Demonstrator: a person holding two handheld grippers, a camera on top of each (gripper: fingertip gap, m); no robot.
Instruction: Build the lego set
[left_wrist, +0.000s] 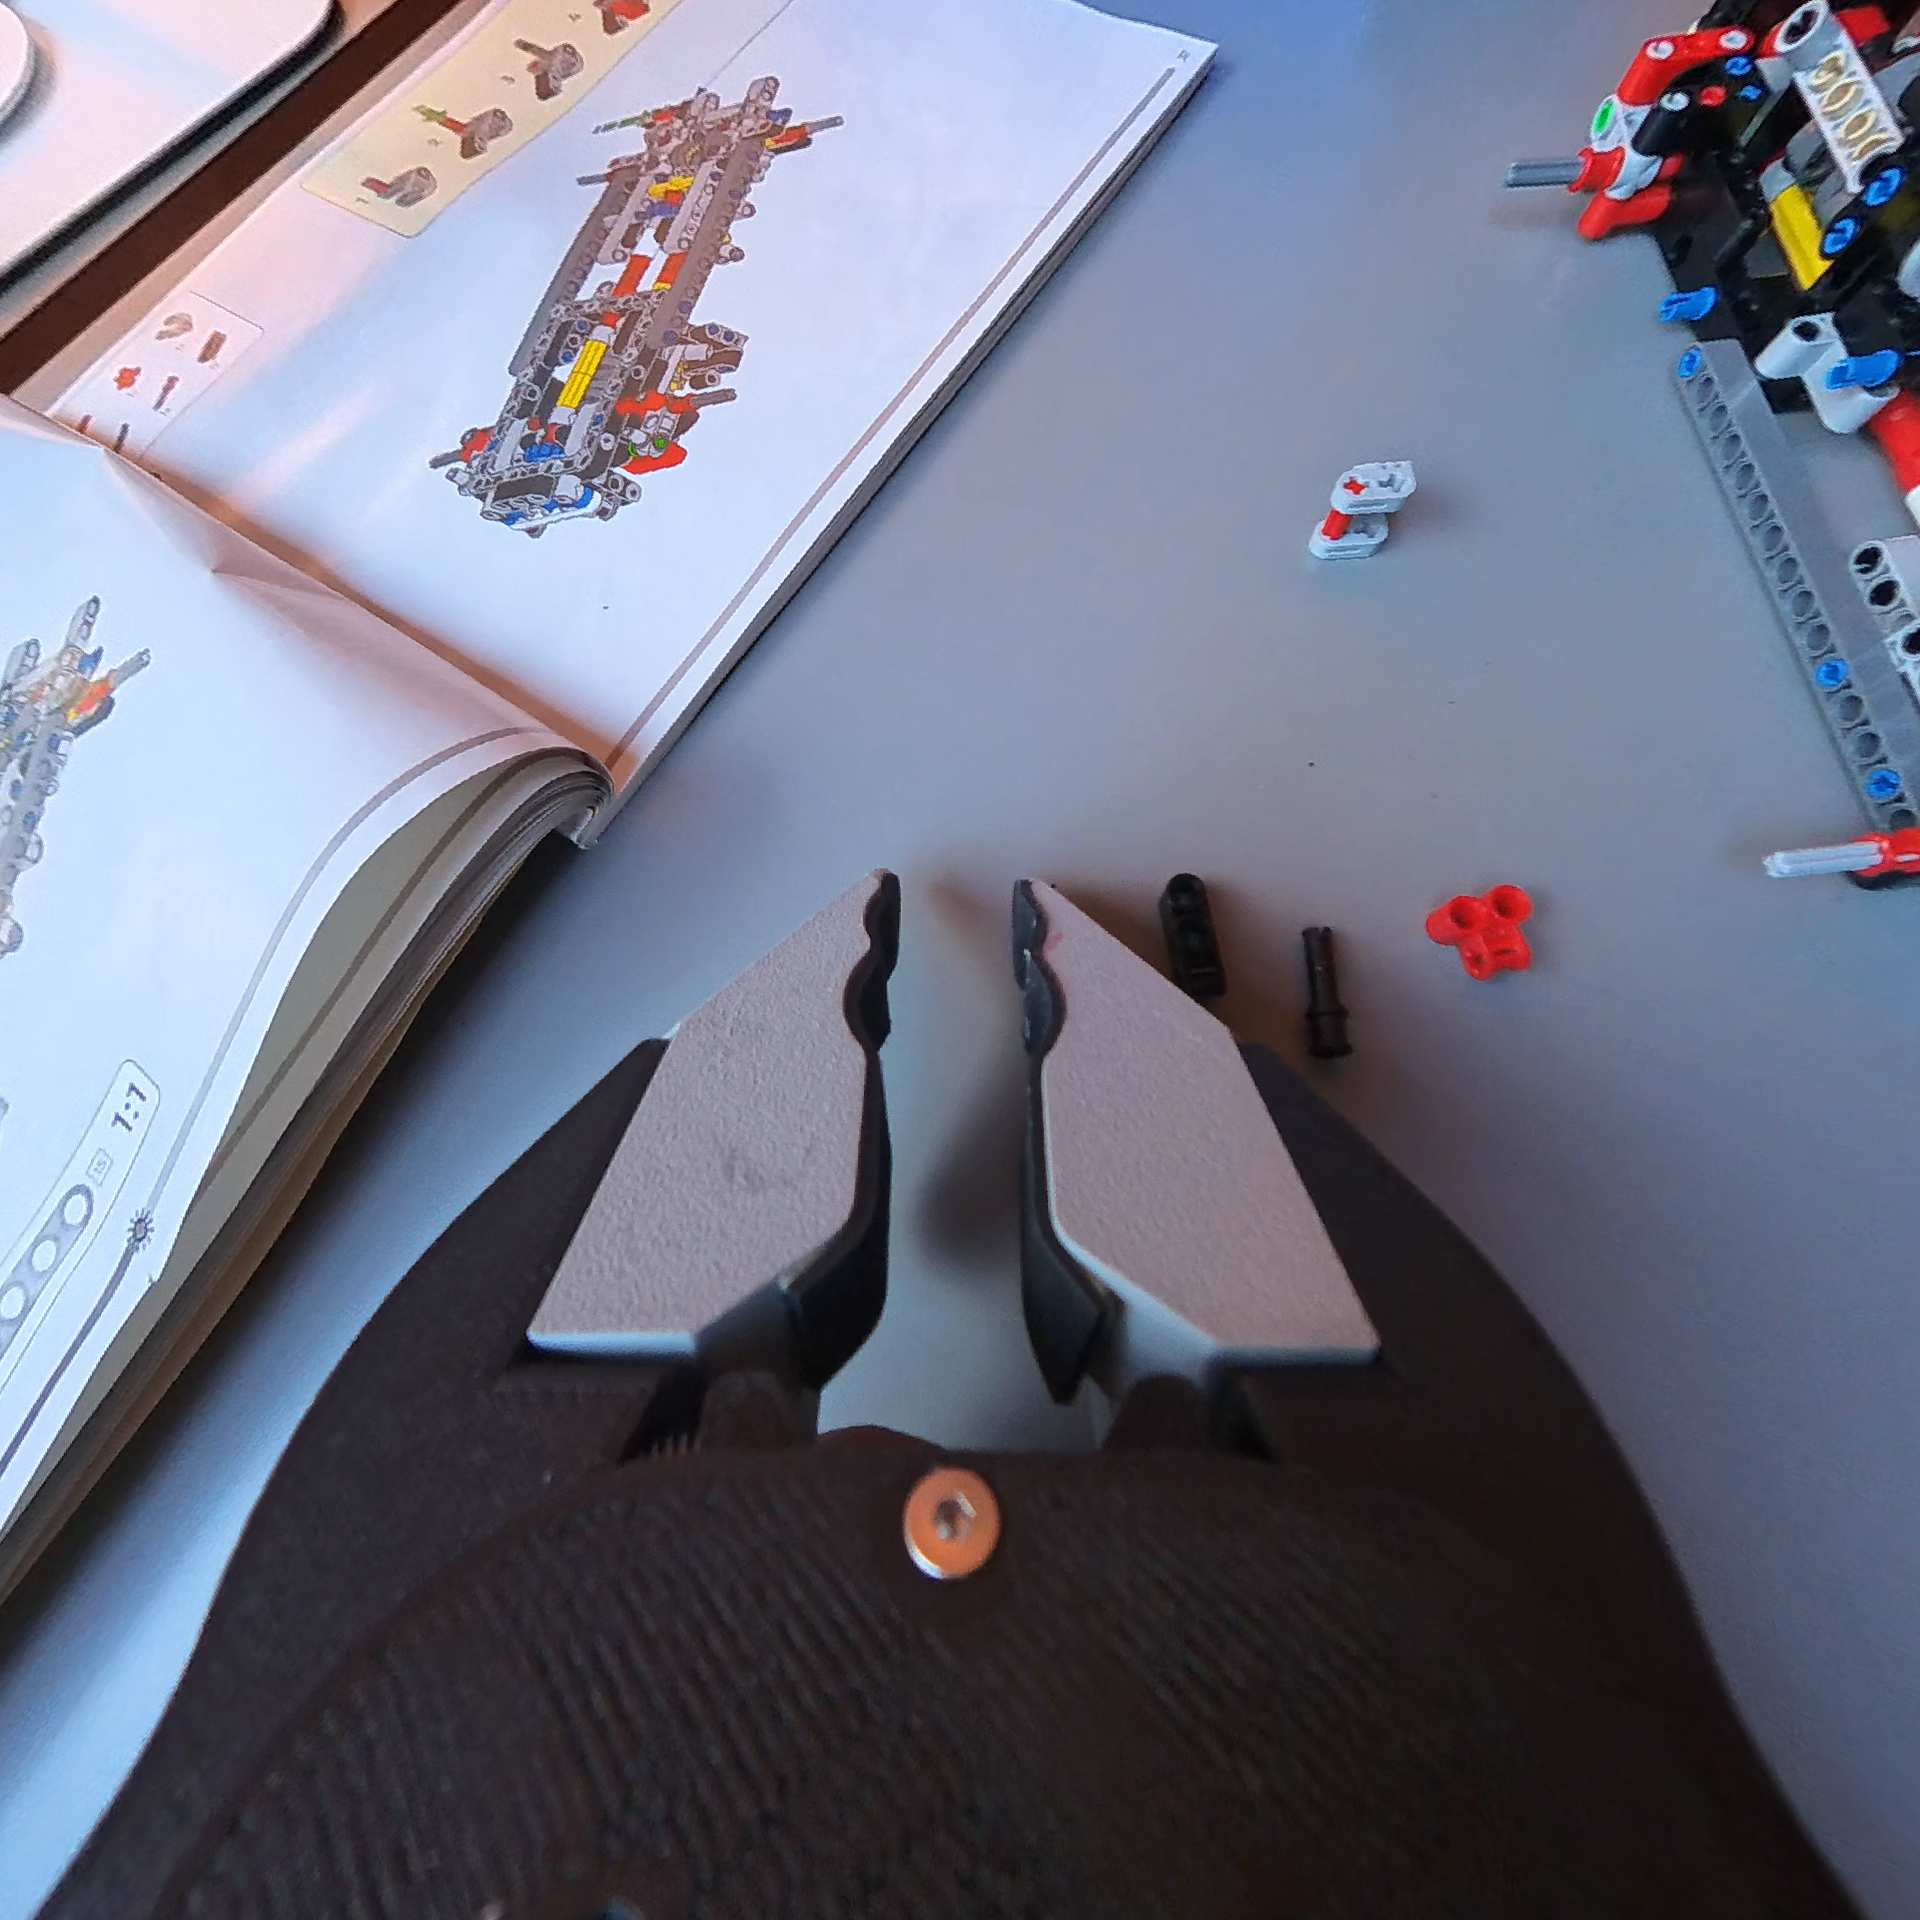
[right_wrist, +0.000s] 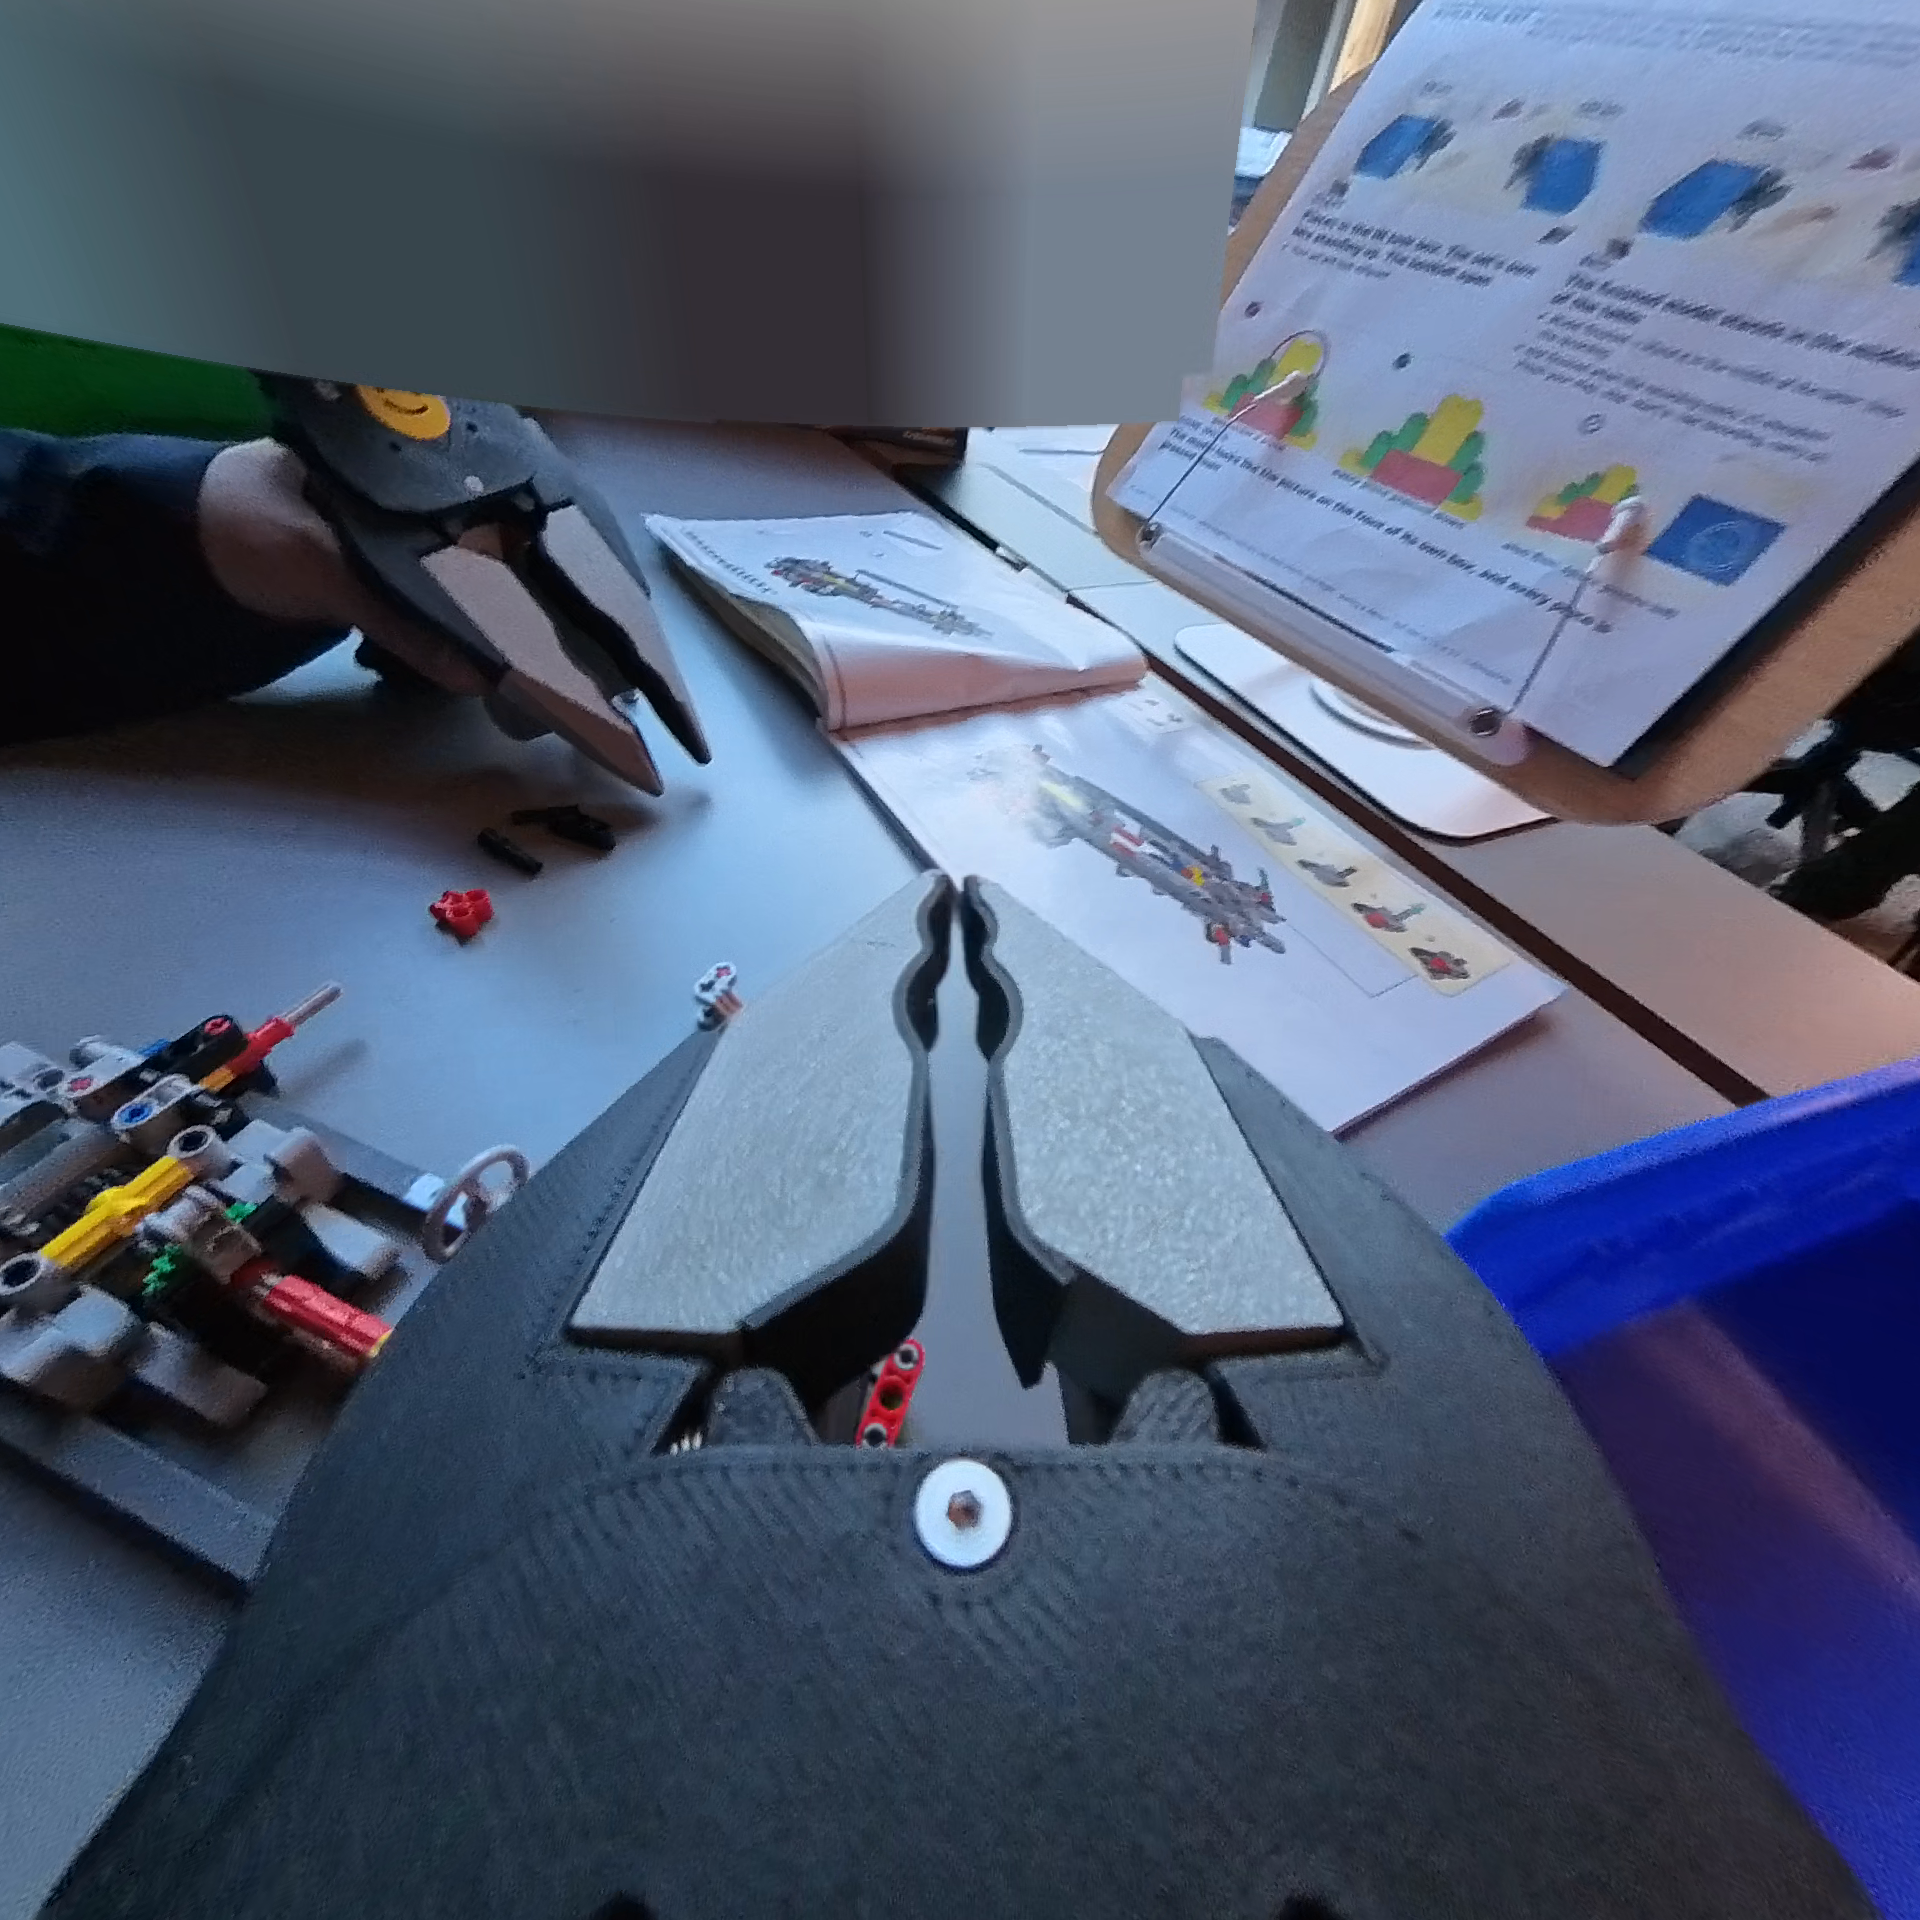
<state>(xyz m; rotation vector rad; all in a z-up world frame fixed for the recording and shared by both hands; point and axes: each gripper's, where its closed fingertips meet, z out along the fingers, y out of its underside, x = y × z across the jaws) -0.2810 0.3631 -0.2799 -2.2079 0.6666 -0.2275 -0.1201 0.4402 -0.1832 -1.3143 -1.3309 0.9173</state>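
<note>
**A:** What lies along the desk, from the left?

**B:** From my left wrist camera, an open instruction booklet (left_wrist: 582, 343) fills the left side of the grey table (left_wrist: 1143, 644). My left gripper (left_wrist: 956, 894) hangs low over the table just beside the booklet's lower corner. Its jaws stand a little apart with only bare table between them, so it holds nothing.

**A:** And to the right of it?

**B:** Just beside its right finger lies a short black beam (left_wrist: 1193, 935), then a black pin (left_wrist: 1322, 992), then a red connector (left_wrist: 1481, 928), each apart from the next. Farther up sits a small grey and red piece (left_wrist: 1361, 509). A half-built model (left_wrist: 1808, 239) in black, grey, red and blue runs along the right edge.

**A:** Your other gripper?

**B:** My right gripper (right_wrist: 957, 894) is raised above the booklet's edge, its tips pressed together on nothing. A blue bin (right_wrist: 1714, 1299) is at its right.
</note>
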